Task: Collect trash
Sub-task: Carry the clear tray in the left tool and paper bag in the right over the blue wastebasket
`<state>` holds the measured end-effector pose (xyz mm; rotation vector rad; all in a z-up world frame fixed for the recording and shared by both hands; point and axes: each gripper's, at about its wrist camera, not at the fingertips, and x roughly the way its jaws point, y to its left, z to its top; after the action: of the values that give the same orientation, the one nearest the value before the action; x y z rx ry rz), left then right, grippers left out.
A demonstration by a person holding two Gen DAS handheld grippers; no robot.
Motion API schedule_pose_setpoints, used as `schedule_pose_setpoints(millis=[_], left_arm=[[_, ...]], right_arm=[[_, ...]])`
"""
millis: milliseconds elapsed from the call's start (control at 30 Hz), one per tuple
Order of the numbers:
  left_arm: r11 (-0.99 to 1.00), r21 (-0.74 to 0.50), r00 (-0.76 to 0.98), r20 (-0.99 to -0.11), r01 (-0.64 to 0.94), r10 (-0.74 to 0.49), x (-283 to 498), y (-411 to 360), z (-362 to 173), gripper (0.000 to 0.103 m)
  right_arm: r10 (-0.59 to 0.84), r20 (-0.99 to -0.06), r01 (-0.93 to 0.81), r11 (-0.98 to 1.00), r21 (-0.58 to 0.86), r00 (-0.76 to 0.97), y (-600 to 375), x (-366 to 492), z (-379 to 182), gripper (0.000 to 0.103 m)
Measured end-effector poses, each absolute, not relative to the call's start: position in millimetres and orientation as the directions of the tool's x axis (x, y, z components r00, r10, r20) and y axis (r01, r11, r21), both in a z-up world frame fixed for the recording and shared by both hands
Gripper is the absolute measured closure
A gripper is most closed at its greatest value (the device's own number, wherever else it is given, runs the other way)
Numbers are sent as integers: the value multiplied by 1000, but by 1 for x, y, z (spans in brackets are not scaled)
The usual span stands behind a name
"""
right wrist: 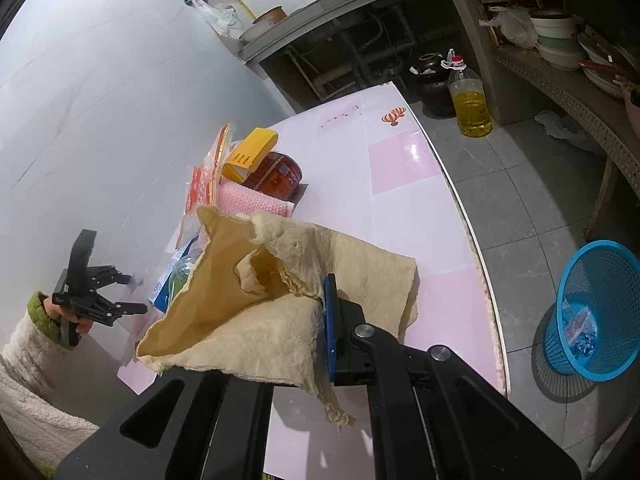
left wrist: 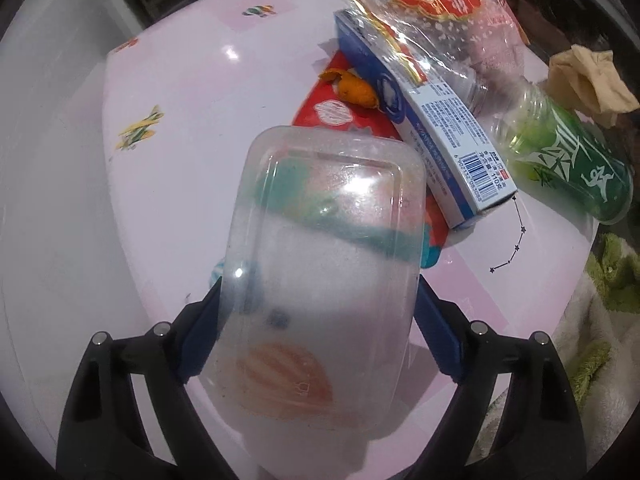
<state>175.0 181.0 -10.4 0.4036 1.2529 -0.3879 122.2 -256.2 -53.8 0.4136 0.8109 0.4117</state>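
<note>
Trash piled along the table's [right wrist: 400, 168] wall-side edge: blue carton [left wrist: 436, 120], green bottle [left wrist: 568, 160], orange peel [left wrist: 356, 88], red wrapper [left wrist: 340, 114], clear bag [left wrist: 432, 12]. Clear plastic tub [left wrist: 320, 256] sitting between the left gripper's [left wrist: 320, 312] wide-spread blue pads, pressed on both sides, likely gripped across its width for lifting. Crumpled brown paper [right wrist: 288, 280] pinched in the right gripper [right wrist: 320, 320], jaws together on it, held above the table's near edge. Blue basket [right wrist: 592, 312] waiting on the floor past the right-hand edge, presumably the drop point.
</note>
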Motion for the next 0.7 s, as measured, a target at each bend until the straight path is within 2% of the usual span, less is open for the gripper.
schedule_pose_setpoints(millis=[200,433,533,700], left_arm=[[929,49,334,-939,366,-82,157,207,7,20],[972,-107,503,-841,208,-200,136,224,63,21],[963,-167,537,-804,211,-257,134,212,87,21],[902,-240,570,-709,359,-416,135,151,131,21]], right_arm=[[508,-597,-201,839,505,621,-256,122,-55,98],[516,-565,-221,832,509,644,-259,119,-45,98],[519,-541,-218,823,524,662,-265,115,-40,98],[494,-490,-184,814,552,718,-288,104,-27,98]])
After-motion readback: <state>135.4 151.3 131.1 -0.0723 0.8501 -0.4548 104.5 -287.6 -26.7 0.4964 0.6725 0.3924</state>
